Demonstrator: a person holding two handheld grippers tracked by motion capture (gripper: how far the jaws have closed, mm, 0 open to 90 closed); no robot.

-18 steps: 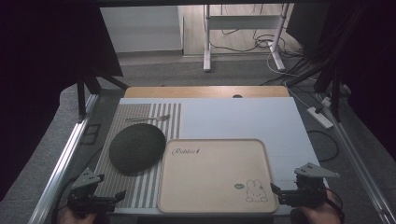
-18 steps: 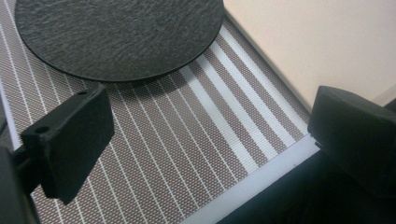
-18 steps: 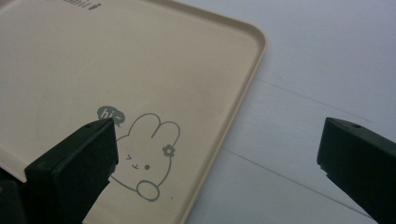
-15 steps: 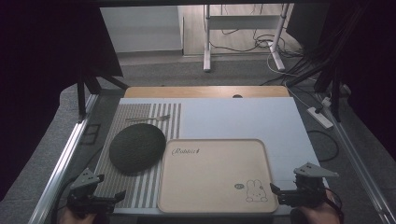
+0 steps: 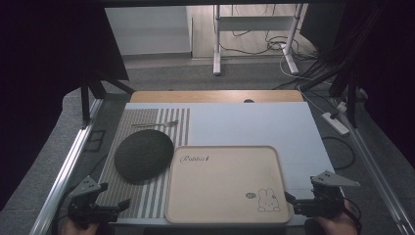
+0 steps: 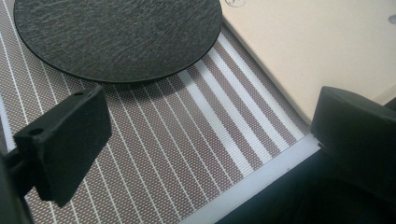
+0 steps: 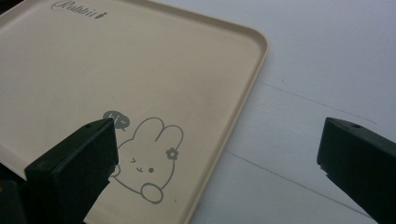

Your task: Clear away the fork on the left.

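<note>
A beige tray (image 5: 225,181) with a rabbit drawing (image 7: 147,158) lies at the front middle of the white table (image 5: 254,125). Left of it a round black plate (image 5: 143,155) rests on a striped placemat (image 5: 147,122), with a metal spoon (image 5: 156,124) behind it. My left gripper (image 5: 117,203) hovers open over the mat's front left corner, its jaws wide apart above the stripes (image 6: 196,135), just short of the plate (image 6: 116,37). My right gripper (image 5: 292,200) stands open at the tray's front right corner, one jaw over the tray (image 7: 140,70), the other over bare table.
A wooden board (image 5: 215,96) edges the table's far side. Metal frame rails (image 5: 73,156) run along both sides. A power strip (image 5: 335,122) and cables lie on the floor to the right, and white stand legs (image 5: 218,39) rise beyond the table.
</note>
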